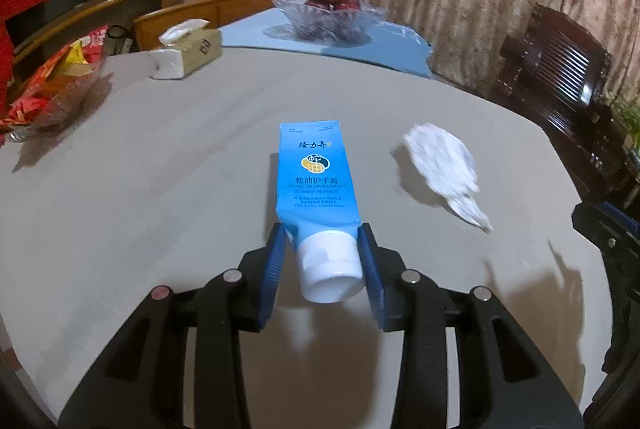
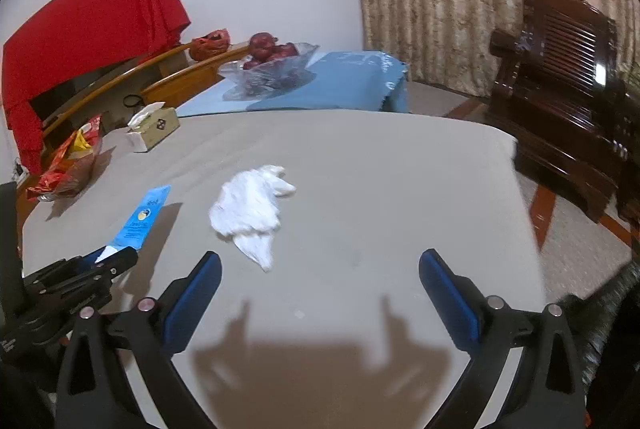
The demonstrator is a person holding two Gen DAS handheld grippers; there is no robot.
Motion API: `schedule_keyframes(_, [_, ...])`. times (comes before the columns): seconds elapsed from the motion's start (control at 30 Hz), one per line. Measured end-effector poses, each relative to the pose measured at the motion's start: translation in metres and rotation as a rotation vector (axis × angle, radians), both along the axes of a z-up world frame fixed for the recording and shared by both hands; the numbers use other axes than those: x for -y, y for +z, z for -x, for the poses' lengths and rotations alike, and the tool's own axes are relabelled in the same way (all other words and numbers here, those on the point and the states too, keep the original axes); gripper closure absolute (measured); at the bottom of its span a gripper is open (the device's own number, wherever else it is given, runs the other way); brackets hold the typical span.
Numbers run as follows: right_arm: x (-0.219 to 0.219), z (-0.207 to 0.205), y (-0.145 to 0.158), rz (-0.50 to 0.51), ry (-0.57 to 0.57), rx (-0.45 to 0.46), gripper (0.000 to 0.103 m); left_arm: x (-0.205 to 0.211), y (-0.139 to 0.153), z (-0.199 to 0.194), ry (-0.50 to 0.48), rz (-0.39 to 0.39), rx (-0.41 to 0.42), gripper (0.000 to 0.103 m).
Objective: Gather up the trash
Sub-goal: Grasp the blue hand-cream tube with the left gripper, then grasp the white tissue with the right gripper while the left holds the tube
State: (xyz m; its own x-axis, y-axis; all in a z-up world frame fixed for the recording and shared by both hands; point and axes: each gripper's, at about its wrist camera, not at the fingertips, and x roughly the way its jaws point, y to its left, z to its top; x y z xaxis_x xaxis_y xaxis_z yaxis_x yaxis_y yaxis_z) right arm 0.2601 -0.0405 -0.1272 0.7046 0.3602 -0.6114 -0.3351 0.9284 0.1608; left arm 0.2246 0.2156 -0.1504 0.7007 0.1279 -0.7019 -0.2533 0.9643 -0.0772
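My left gripper point(image 1: 324, 241) is shut on a blue hand cream tube point(image 1: 316, 177) at its white cap end and holds it off the grey table point(image 1: 160, 189). The tube point(image 2: 140, 217) and the left gripper point(image 2: 112, 257) also show at the left of the right wrist view. A crumpled white tissue point(image 1: 444, 169) lies on the table to the right of the tube. In the right wrist view the tissue point(image 2: 252, 209) lies ahead and left of my right gripper point(image 2: 320, 265), which is open, empty and above the table.
A tissue box point(image 1: 192, 49) and a red snack bag point(image 1: 56, 85) sit at the far left of the table. A glass bowl of red fruit point(image 1: 328, 13) stands on a blue cloth behind. A dark wooden chair point(image 2: 568, 89) stands to the right, beyond the table edge.
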Motion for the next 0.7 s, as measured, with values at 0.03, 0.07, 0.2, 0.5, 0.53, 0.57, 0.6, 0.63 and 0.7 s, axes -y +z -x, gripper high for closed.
schedule_keyframes(0.03, [-0.008, -0.005, 0.0, 0.001, 0.007, 0.001, 0.006, -0.004, 0.0, -0.001, 0.005, -0.002, 0.004, 0.067])
schedule_keyframes(0.07, [-0.015, -0.011, -0.001, 0.001, 0.013, -0.001, 0.006, -0.009, 0.001, -0.003, 0.012, -0.004, 0.007, 0.067])
schedule_keyframes(0.2, [-0.041, -0.029, -0.007, 0.005, 0.029, -0.012, 0.006, -0.027, 0.001, -0.008, 0.044, -0.006, 0.013, 0.068])
schedule_keyframes(0.5, [-0.077, -0.059, -0.028, 0.061, 0.04, -0.061, 0.013, -0.042, -0.003, -0.012, 0.07, 0.001, 0.02, 0.068])
schedule_keyframes(0.53, [-0.08, -0.061, -0.03, 0.064, 0.043, -0.071, 0.015, -0.043, -0.002, -0.013, 0.071, 0.002, 0.021, 0.068])
schedule_keyframes(0.57, [-0.082, -0.064, -0.032, 0.062, 0.045, -0.081, 0.016, -0.045, -0.003, -0.014, 0.072, 0.002, 0.023, 0.068])
schedule_keyframes(0.6, [-0.085, -0.067, -0.034, 0.061, 0.047, -0.093, 0.018, -0.046, -0.003, -0.015, 0.073, 0.002, 0.024, 0.068])
schedule_keyframes(0.63, [-0.088, -0.069, -0.036, 0.062, 0.05, -0.101, 0.02, -0.047, -0.003, -0.015, 0.073, 0.002, 0.026, 0.069])
schedule_keyframes(0.7, [-0.091, -0.071, -0.038, 0.068, 0.054, -0.11, 0.025, -0.047, -0.003, -0.016, 0.073, 0.0, 0.027, 0.069])
